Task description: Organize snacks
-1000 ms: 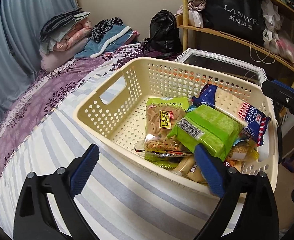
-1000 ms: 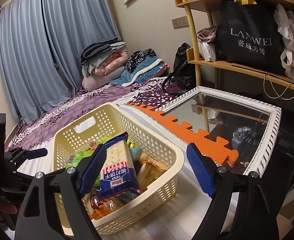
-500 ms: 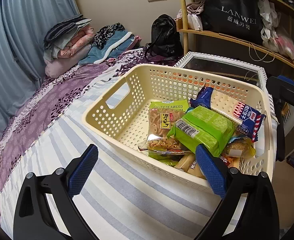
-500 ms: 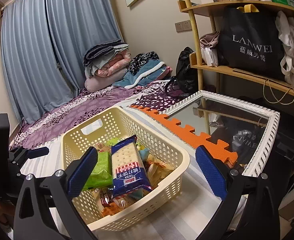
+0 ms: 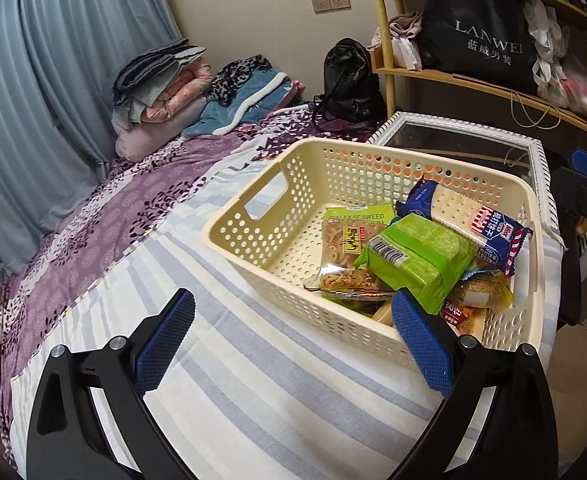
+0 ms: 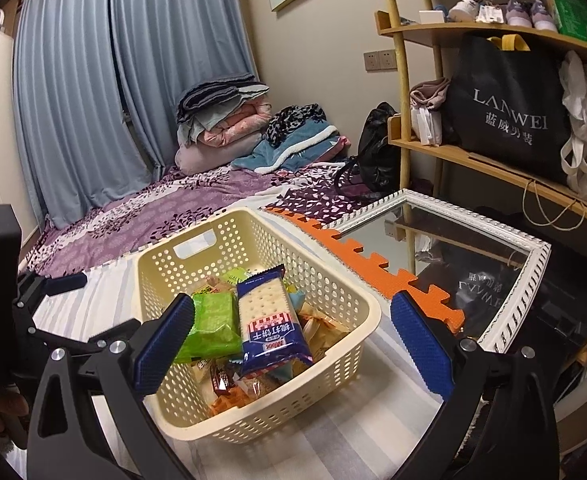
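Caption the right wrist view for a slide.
Open right gripper above a cream basket of snacks, a blue cracker pack on top.

Both wrist cams angle down, close on basket [image 5: 357, 184] [image 6: 253, 240]: L from its near side, R from shelf-side end; both share it.

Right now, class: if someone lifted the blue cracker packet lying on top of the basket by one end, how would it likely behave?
The blue cracker packet looks long and flat, so it would probably stay fairly stiff. Its glossy wrapper may be slippery. The crackers showing through look brittle, so a hard squeeze could break them. It rests loosely on the green packet, so it would likely lift free.
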Motion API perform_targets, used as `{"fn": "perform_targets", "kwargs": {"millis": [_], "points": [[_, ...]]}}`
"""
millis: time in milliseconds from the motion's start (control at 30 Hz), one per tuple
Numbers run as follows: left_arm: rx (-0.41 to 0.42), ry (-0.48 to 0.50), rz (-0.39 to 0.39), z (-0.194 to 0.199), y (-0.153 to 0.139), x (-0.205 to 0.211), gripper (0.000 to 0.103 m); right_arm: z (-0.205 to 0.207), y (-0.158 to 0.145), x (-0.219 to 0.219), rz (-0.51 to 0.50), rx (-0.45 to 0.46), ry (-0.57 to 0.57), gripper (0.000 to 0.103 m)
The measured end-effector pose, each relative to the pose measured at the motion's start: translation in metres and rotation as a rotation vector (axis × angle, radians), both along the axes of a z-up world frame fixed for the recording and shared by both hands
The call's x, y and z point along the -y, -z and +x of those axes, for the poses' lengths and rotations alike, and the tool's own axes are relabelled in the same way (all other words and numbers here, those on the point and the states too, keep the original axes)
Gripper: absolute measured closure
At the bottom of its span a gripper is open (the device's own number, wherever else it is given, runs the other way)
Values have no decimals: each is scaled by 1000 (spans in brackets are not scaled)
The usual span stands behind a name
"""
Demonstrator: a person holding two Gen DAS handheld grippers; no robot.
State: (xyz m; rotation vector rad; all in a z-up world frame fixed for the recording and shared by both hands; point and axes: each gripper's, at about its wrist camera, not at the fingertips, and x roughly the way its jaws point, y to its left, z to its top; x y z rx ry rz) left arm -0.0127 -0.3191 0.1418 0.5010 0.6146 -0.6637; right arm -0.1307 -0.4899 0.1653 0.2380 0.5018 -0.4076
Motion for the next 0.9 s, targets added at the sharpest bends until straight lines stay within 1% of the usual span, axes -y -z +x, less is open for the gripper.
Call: {"fn": "perform_targets", "kwargs": {"millis": [133, 233, 333, 433, 500, 567, 633, 700, 733, 800, 900], "points": [[22, -31, -17, -6, -7, -11, 3, -3, -1, -9, -30, -35, -10, 5], [80, -52, -11, -16, -14, -17, 3, -6, -2, -18, -59, -59, -14, 5], [106, -69, -27, -25, -22, -26, 3, -11, -4, -26, -82, -65, -22, 5], [109, -90, -53, -32, -30, -35, 3, -16, -7, -34, -117, -69, -18, 5], [131, -116, -56, -38, -34, -41, 3, -19, -9, -39, -130, -71, -24, 5], [181, -144, -36, -46, -37, -44, 3, -23, -11, -44, -142, -72, -29, 5], [255, -172, 1, -55, -39, -45, 3, -26, -12, -48, -148, -75, -37, 5], [304, -178, 22, -64, -40, -46, 3, -29, -13, -52, -152, -77, -43, 5], [304, -174, 16, -67, -42, -46, 3, -30, -13, -54, -155, -77, -45, 5], [270, -168, -10, -69, -44, -51, 3, -32, -15, -58, -159, -78, -53, 5], [246, -180, -24, -72, -46, -55, 3, -35, -16, -65, -174, -80, -62, 5]]}}
